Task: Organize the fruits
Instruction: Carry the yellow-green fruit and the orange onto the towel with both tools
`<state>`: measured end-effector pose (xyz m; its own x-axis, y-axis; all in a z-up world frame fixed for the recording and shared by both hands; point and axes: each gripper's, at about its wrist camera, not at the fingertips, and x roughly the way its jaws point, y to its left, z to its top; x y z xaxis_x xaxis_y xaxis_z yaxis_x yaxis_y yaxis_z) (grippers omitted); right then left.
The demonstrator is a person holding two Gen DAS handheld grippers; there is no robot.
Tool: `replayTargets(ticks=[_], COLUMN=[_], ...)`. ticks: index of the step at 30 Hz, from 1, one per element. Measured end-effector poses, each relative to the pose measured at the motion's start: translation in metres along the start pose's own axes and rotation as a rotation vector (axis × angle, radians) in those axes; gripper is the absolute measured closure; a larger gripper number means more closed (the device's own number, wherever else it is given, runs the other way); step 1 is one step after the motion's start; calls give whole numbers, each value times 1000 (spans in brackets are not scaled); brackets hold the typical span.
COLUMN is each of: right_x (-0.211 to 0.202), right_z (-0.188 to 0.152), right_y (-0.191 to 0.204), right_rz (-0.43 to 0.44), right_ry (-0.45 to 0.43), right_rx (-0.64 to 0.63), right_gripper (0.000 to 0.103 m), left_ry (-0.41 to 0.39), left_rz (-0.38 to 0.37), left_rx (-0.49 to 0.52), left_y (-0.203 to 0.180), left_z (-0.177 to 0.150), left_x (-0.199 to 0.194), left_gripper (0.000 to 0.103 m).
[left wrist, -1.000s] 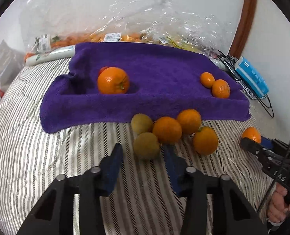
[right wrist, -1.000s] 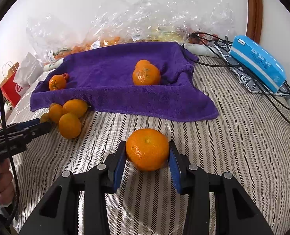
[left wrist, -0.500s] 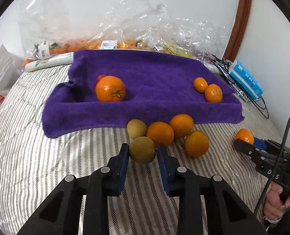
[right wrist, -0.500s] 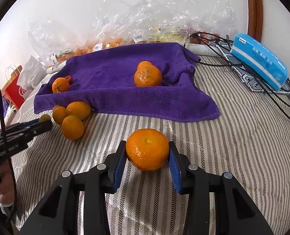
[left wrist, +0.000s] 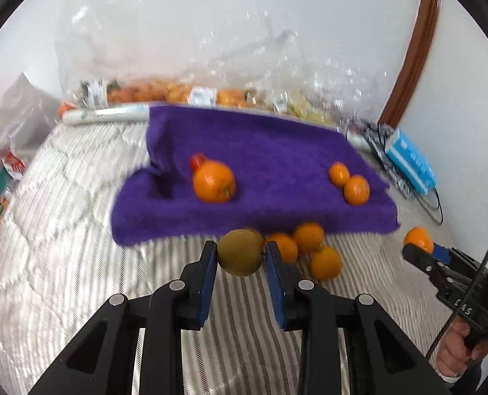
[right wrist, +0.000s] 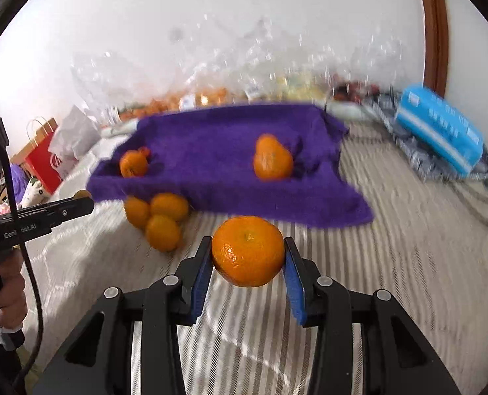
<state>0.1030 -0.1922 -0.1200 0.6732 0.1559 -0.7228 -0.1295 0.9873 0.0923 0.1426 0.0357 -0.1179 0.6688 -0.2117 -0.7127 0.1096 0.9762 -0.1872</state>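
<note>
Purple towel [left wrist: 276,164]: spread on a striped bed [left wrist: 63,263], serving as the sorting ground. It carries one large orange [left wrist: 213,181] with a small red fruit [left wrist: 197,160] behind it toward its left end, and two small mandarins [left wrist: 349,182] toward its right end.

Left tongs [left wrist: 240,256]: pinching a brownish-green kiwi [left wrist: 240,256] between blue pads, lifted clear of the bed. The jaws closed on it within the last second.

Right tongs [right wrist: 247,253]: pinching a mandarin [right wrist: 247,250], likewise off the bed, in front of the towel's near edge.

Loose stock: three oranges [left wrist: 306,250] in a cluster on the bed just before the towel.

Handling note, as judgement: carry each fruit over the towel, the mandarin to its like at the right end, the kiwi to a bare patch of its own. Keep the squeeze gentle; kiwi bruises. Lower until the fruit rests in the pile before spreading the tongs, since round fruit rolls toward the sagging edge. Keep the two tongs well apart in transit.
</note>
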Motion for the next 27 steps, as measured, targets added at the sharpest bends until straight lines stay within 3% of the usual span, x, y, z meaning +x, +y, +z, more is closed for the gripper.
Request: replayTargets(ticks=[6,10,13,21,27], right_x=[-17,-15,-9,19,59], right_z=[42,68,82,117,115], right_y=[10,11,12,20,11], right_rz=[-27,-42,-39,-16,3], right_ry=[-83,-115,-132,-150,-108], right_rx=[-29,-19,-13,1,30], right_gripper=[62,62,62,62,62], left_ry=[-64,-114,-134,-142,-137], left_rz=[47,-6,5,10,10], left_rx=[-23,-59,-65,-95,-97], left_y=[9,20,24,34,44], left_z=[30,49,61,87,83], left_x=[-10,-14,-10,24,45], left_gripper=[75,75,75,75,75])
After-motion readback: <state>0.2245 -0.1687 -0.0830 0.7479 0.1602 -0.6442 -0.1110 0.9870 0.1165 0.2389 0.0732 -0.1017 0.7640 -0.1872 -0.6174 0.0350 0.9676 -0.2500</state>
